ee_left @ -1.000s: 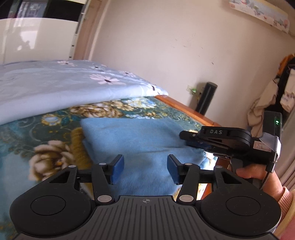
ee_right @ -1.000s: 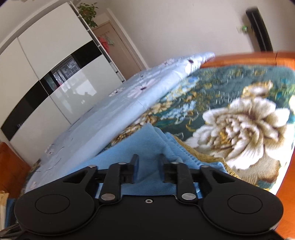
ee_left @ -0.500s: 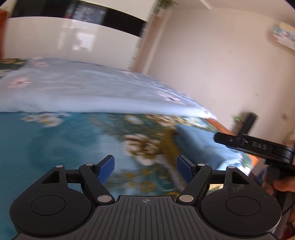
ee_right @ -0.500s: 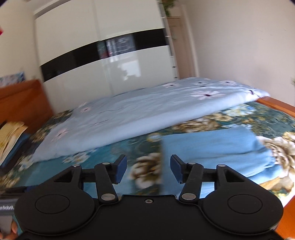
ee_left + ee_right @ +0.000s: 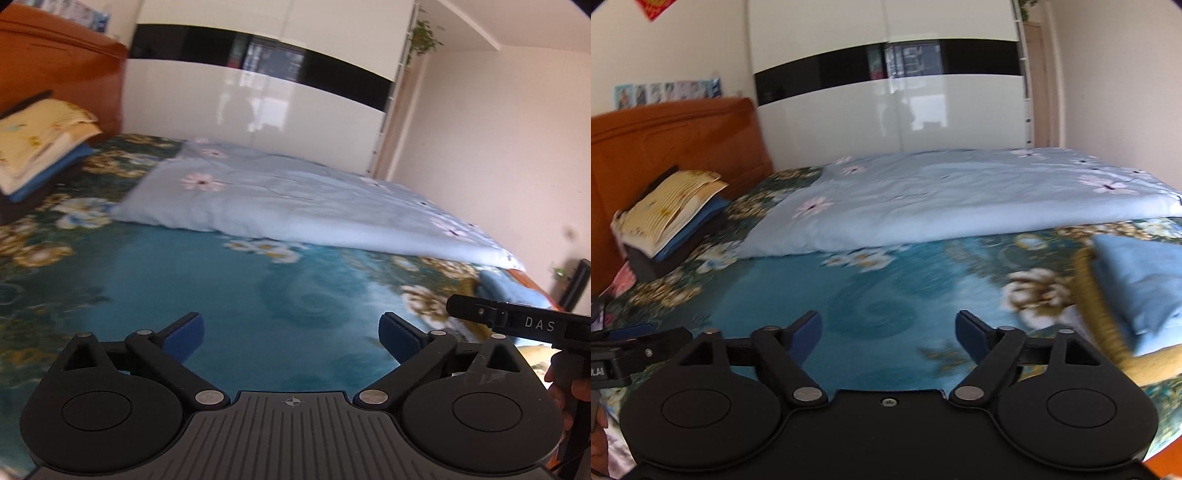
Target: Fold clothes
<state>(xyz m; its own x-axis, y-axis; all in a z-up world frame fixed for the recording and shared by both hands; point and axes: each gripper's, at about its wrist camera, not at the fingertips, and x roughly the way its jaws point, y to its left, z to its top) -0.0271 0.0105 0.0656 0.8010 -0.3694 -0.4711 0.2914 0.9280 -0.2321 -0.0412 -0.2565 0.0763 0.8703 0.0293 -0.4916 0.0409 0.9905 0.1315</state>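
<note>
Both claws, left (image 5: 291, 334) and right (image 5: 888, 336), just opened, off the folded blue garment (image 5: 1141, 280).

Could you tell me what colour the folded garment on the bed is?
Light blue folded garment; right wrist view shows it best.

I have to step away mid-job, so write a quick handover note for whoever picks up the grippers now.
Left gripper: open, nothing between its jaws, which have just been opening.
Right gripper: open and empty too, jaws just opened.
Folded blue garment lies on the floral bedspread near the foot of the bed, released.
A folded stack sits by the headboard.
Done: blue garment folded. Left: no unfolded clothing in view; look for the next item.
</note>
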